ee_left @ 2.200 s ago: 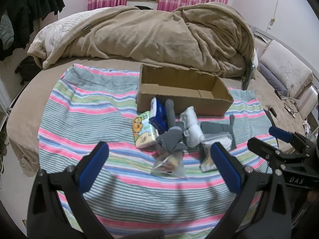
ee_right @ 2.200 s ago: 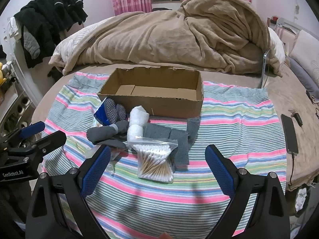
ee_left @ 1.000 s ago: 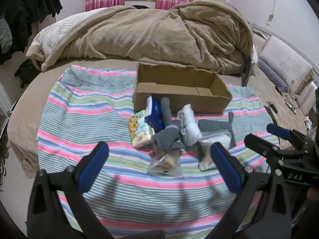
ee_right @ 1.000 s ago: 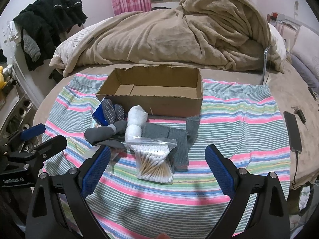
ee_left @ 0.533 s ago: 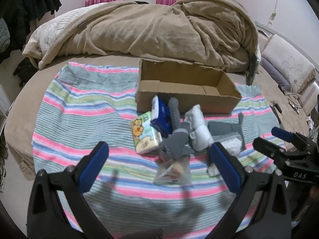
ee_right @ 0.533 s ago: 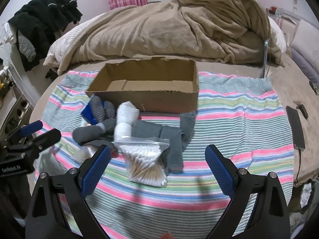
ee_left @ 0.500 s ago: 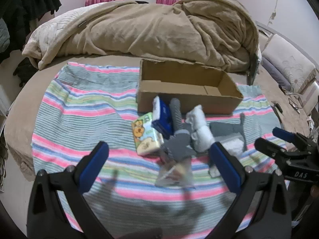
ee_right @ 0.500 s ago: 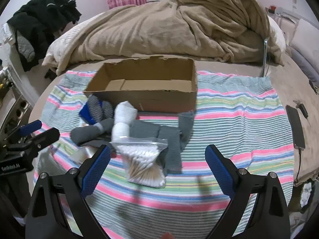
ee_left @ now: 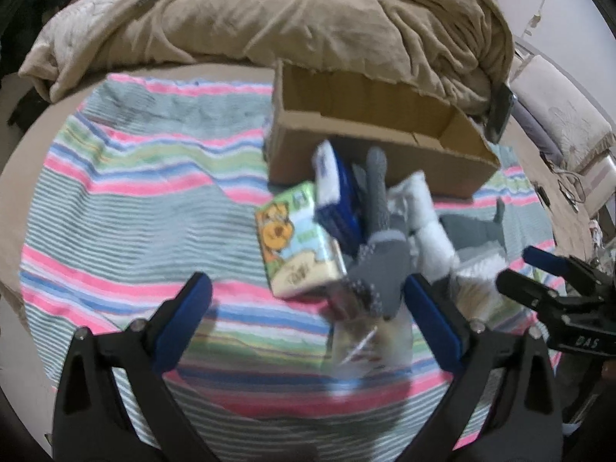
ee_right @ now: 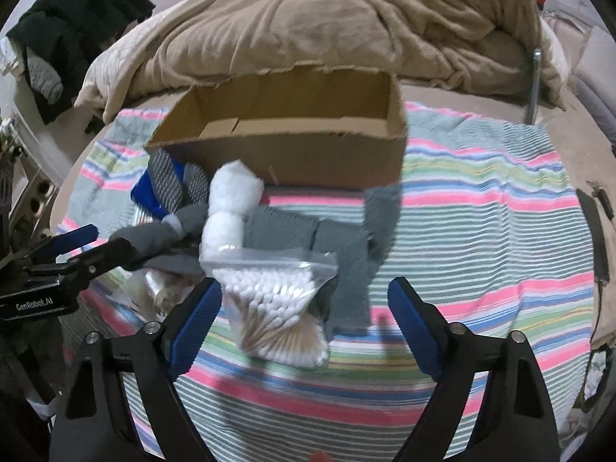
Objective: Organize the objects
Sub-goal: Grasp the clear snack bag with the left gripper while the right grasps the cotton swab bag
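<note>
An open cardboard box point(ee_left: 369, 138) point(ee_right: 292, 142) lies on a striped cloth on the bed. A pile lies in front of it: a cartoon tissue pack point(ee_left: 296, 242), a blue pack point(ee_left: 337, 196), grey socks point(ee_left: 379, 261) point(ee_right: 169, 231), a white roll point(ee_right: 231, 200), a grey cloth point(ee_right: 338, 242), a bag of cotton swabs point(ee_right: 277, 308) and a clear bag point(ee_left: 365, 342). My left gripper point(ee_left: 308, 315) is open just in front of the tissue pack and socks. My right gripper point(ee_right: 304, 319) is open, its left finger beside the swab bag.
A heaped tan blanket point(ee_left: 269, 11) lies behind the box. Dark clothes point(ee_right: 73, 34) hang at the left. A phone point(ee_right: 598, 231) lies on the bed at the right, off the striped cloth point(ee_left: 127, 200). Each gripper shows at the edge of the other's view.
Both grippers have moved forward and down toward the pile, which now looks larger and closer. Both stay open. The objects have not moved.
</note>
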The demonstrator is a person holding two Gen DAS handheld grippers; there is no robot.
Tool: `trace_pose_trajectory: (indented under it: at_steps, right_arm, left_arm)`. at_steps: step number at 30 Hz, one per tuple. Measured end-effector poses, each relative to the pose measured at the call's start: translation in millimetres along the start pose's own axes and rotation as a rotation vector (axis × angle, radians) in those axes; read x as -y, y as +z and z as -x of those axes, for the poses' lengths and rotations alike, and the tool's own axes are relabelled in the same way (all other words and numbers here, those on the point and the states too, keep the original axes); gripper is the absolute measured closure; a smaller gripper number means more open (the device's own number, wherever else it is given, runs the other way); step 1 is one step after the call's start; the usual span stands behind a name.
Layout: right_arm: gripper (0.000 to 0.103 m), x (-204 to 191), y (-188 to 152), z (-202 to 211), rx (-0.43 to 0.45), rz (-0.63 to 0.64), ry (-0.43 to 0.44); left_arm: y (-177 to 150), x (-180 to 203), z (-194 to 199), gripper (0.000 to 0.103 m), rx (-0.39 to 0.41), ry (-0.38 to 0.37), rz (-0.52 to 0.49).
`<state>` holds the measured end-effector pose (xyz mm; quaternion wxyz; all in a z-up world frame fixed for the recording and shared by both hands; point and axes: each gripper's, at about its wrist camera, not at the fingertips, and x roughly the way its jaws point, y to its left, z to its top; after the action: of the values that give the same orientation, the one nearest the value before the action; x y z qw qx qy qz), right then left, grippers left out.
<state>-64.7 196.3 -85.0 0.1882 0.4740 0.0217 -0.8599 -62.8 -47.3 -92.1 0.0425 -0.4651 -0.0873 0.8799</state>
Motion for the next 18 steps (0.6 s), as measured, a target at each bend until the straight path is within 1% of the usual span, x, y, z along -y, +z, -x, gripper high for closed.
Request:
trace_pose_trajectory:
  at_steps: [1,3,5,11,15,16,17,18]
  right_arm:
    - [0.016,-2,-1,-2,-0.006,0.006,0.002]
    - [0.019,-6,-4,-6,-0.018,0.016,0.006]
    - [0.026,-9,-5,-9,-0.031,0.025,0.014]
    - [0.039,-18,-7,-14,-0.045,0.057,0.043]
    - [0.047,-18,-11,-23,-0.054,0.060,0.046]
    - [0.049,-17,-12,-25,-0.054,0.055,0.049]
    - [0.052,-16,-12,-25,-0.051,0.050,0.056]
    - [0.054,-15,-12,-24,-0.045,0.047,0.065]
  left_arm:
    - [-2,1,-2,0.009,-0.008,-0.004,-0.003]
    - [-6,3,-7,0.013,-0.026,-0.013,-0.010]
    - [-8,6,-8,0.018,-0.038,-0.030,-0.010]
    - [-16,18,-15,0.019,-0.099,-0.087,-0.023]
    - [-21,28,-24,0.019,-0.125,-0.087,-0.052]
    - [-20,29,-26,0.024,-0.127,-0.092,-0.055]
    - [-20,31,-27,0.035,-0.128,-0.096,-0.058]
    - [-20,32,-29,0.039,-0.132,-0.099,-0.062]
